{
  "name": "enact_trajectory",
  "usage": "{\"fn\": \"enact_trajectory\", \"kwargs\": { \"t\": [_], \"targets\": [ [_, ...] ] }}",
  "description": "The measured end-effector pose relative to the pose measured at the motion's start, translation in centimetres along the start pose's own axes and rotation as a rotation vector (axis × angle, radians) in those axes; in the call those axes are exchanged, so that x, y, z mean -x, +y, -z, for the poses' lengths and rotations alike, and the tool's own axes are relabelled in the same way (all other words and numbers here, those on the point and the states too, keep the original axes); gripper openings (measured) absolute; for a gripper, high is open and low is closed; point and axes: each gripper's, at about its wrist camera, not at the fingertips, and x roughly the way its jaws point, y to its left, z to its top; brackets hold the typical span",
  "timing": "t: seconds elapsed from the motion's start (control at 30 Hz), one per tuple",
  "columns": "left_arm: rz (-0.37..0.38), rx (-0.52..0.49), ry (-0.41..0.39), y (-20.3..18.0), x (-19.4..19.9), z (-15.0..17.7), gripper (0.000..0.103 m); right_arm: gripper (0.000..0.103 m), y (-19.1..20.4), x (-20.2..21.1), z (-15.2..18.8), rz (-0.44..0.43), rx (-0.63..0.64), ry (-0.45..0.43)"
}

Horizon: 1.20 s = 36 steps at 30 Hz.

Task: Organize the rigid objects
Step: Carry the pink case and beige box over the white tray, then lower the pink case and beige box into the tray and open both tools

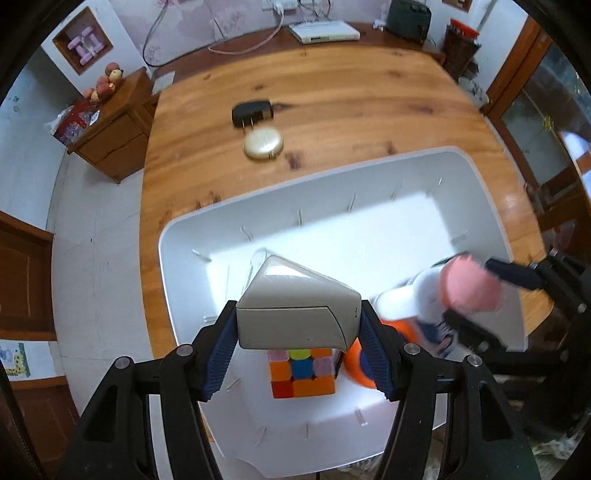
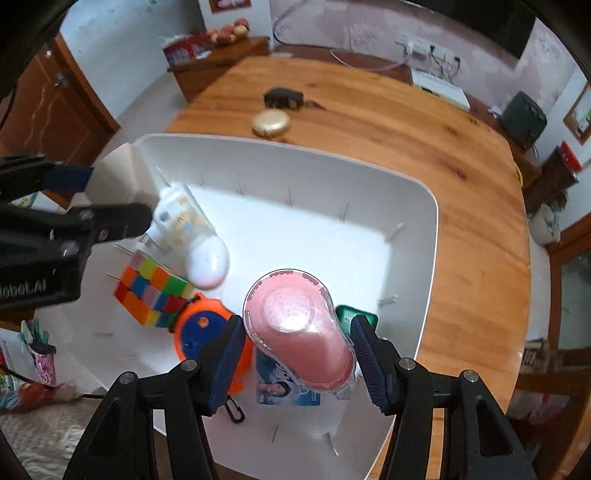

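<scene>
My left gripper point(image 1: 297, 321) is shut on a grey wedge-shaped box point(image 1: 295, 306) and holds it over the white bin point(image 1: 476, 192). My right gripper point(image 2: 297, 336) is shut on a pink tape dispenser point(image 2: 299, 328), also over the bin point(image 2: 428, 229); it shows blurred in the left wrist view point(image 1: 471, 284). In the bin lie a colour cube point(image 1: 303, 373) point(image 2: 153, 291), an orange tape measure point(image 2: 199, 328), a white mouse-shaped object point(image 2: 207, 262), a printed card point(image 2: 280, 387) and a green item point(image 2: 349, 315). The grey box shows at the left in the right wrist view point(image 2: 118, 177).
On the wooden table point(image 1: 332, 122) beyond the bin lie a black plug adapter point(image 1: 251, 112) point(image 2: 283, 99) and a round gold compact point(image 1: 263, 143) point(image 2: 270, 123). A white device point(image 1: 324, 31) and cables sit at the far edge. A wooden cabinet point(image 1: 110, 136) stands left.
</scene>
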Motion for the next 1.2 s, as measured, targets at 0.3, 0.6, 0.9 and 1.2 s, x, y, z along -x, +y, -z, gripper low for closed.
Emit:
{"fn": "enact_trajectory", "kwargs": {
  "t": [0.3,0.6,0.9,1.2],
  "targets": [
    [-0.007,-0.095,0.054,-1.2,-1.9,1.7,0.066,0.06,-0.5,-1.4,0.9,0.027,-0.067,0.076],
    [0.035,-0.113,0.032,-1.0,-1.2,1.9,0.088,0.068,0.2,-0.7,1.1,0.063,-0.074,0.049],
    [-0.006,-0.113,-0.026,-0.5,0.6,1.9,0.089,0.068,0.3,0.5,1.6,0.097,-0.063,0.009],
    [-0.027,-0.063,-0.052,1.0,1.6,1.9,0.089,0.068,1.1,0.9,1.2,0.095,-0.028,-0.015]
  ]
}}
